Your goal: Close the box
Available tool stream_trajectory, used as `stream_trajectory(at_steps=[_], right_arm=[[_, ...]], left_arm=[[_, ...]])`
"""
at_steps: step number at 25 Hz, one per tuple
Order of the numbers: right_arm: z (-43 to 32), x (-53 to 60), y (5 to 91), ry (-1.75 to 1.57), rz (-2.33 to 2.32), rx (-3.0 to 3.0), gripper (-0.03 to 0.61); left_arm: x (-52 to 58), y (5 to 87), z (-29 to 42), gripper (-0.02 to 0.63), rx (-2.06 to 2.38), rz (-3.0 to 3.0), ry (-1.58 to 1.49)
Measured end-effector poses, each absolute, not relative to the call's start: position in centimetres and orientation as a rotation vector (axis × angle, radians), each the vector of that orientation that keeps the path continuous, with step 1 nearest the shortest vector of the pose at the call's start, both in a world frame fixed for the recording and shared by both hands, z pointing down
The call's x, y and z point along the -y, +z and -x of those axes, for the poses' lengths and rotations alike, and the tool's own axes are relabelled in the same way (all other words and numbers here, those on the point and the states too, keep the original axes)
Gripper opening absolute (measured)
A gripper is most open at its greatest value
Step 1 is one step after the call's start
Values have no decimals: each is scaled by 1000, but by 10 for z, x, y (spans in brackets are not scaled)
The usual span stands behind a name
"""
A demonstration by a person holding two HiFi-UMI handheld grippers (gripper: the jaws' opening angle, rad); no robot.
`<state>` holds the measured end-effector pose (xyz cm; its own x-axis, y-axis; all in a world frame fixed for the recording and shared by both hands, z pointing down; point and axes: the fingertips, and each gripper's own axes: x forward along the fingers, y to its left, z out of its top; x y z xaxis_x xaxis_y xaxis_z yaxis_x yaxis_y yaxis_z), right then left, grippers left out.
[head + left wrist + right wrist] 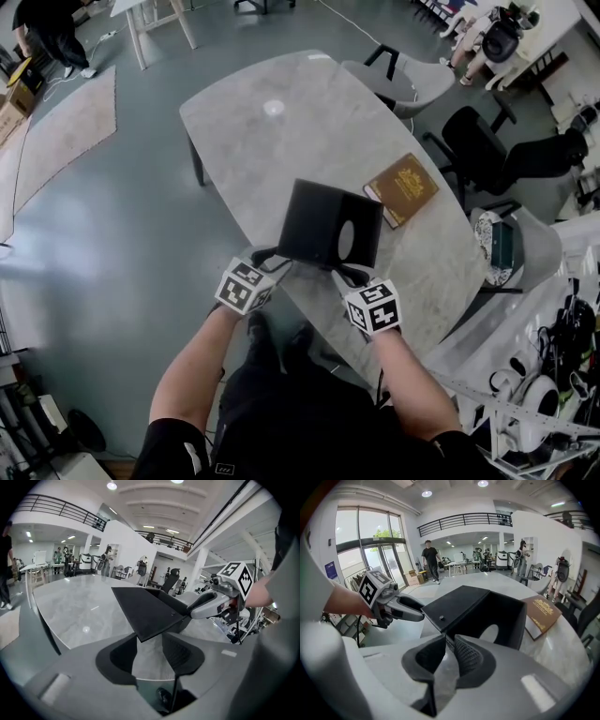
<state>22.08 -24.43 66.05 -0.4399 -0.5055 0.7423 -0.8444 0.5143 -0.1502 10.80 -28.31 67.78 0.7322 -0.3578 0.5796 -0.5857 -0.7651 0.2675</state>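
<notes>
A black box [332, 234] stands near the front edge of the grey marble table [272, 141], its open side toward me. In the left gripper view its dark flap [150, 611] juts out, and one corner lies between the jaws of my left gripper [149, 639]. Those jaws stand apart and the pads do not press on it. My right gripper [449, 641] has its jaws drawn close on the flap's near edge [457, 602], beside the box's hollow inside [497, 616]. In the head view the left gripper [272, 265] and right gripper [352, 277] sit at the box's near corners.
A brown book [403, 190] lies on the table just right of the box. Grey and black chairs [487, 150] stand along the table's right side. The table's front edge runs right under both grippers. A person [431, 559] stands far off in the hall.
</notes>
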Motion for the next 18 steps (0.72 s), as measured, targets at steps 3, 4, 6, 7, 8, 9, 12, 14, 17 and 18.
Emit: stream_trajectory(at_steps=[3, 4, 6, 7, 8, 9, 12, 14, 17, 18], right_arm=[[-221, 244, 661, 697, -1095, 2112, 63], [-221, 243, 660, 700, -1095, 2112, 63], [-221, 243, 660, 705, -1096, 2111, 63], [-221, 242, 659, 707, -1097, 2112, 63], [-220, 242, 659, 708, -1099, 2113, 63], [-220, 242, 658, 709, -1101, 2115, 63], [-220, 243, 658, 711, -1105, 2120, 63], [-221, 243, 659, 719, -1104, 2123, 63], [-223, 243, 657, 732, -1113, 2129, 66], [-223, 243, 655, 730, -1122, 2134, 66]], left_arm=[[280, 669, -109, 195, 655, -2538, 734], [280, 665, -109, 203, 635, -2548, 734], [279, 658, -112, 216, 600, -2557, 705], [278, 654, -113, 218, 583, -2557, 684], [278, 650, -114, 220, 565, -2556, 663], [278, 647, -115, 225, 546, -2555, 647], [280, 641, -118, 232, 523, -2548, 607], [285, 637, -119, 230, 557, -2514, 537], [296, 628, -117, 222, 640, -2440, 415], [298, 626, -117, 205, 666, -2427, 400]])
